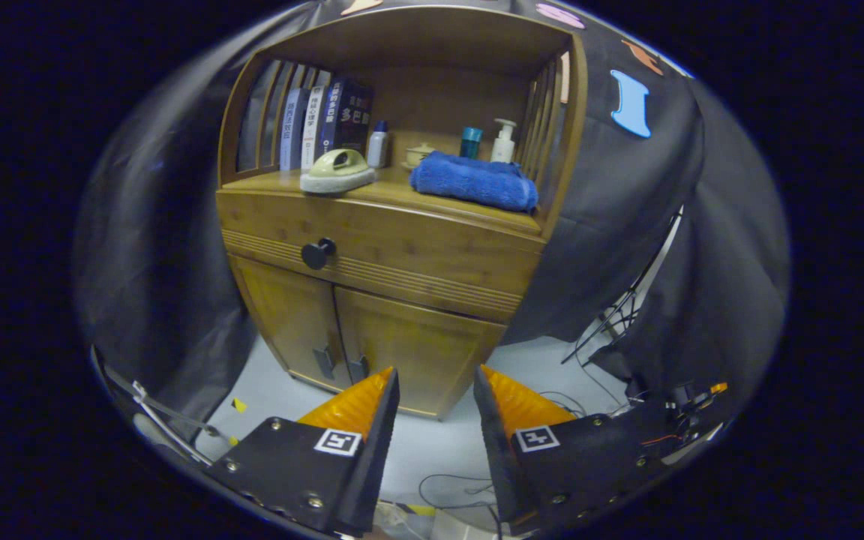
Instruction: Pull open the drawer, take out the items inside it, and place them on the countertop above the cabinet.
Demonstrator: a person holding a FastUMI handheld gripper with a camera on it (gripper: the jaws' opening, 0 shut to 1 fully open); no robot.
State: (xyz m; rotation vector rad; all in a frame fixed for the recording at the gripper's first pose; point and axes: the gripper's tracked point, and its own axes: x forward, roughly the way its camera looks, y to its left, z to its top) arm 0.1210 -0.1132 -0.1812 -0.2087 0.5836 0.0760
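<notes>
- Drawer: closed, its front flush with the wooden cabinet. Pale grooved band along its lower edge. One round dark knob, left of centre on the front.
- Location: the drawer sits directly under the countertop and above two closed cabinet doors. From the fingers it lies at about 12 o'clock, well beyond them.
- Countertop contents: a green-topped scrubbing brush at 11 o'clock and a folded blue towel at 1 o'clock. Behind these stand upright books, a small white bottle, a teal-capped container and a pump bottle.
- Pose: the gripper is held low, well back from the cabinet and over the pale floor, tilted upward toward the drawer front.
- Fingers: spread apart with a clear gap between them, holding nothing and touching nothing. The floor and the cabinet base show through the gap.
- Floor: loose cables lie near 6 o'clock.
</notes>
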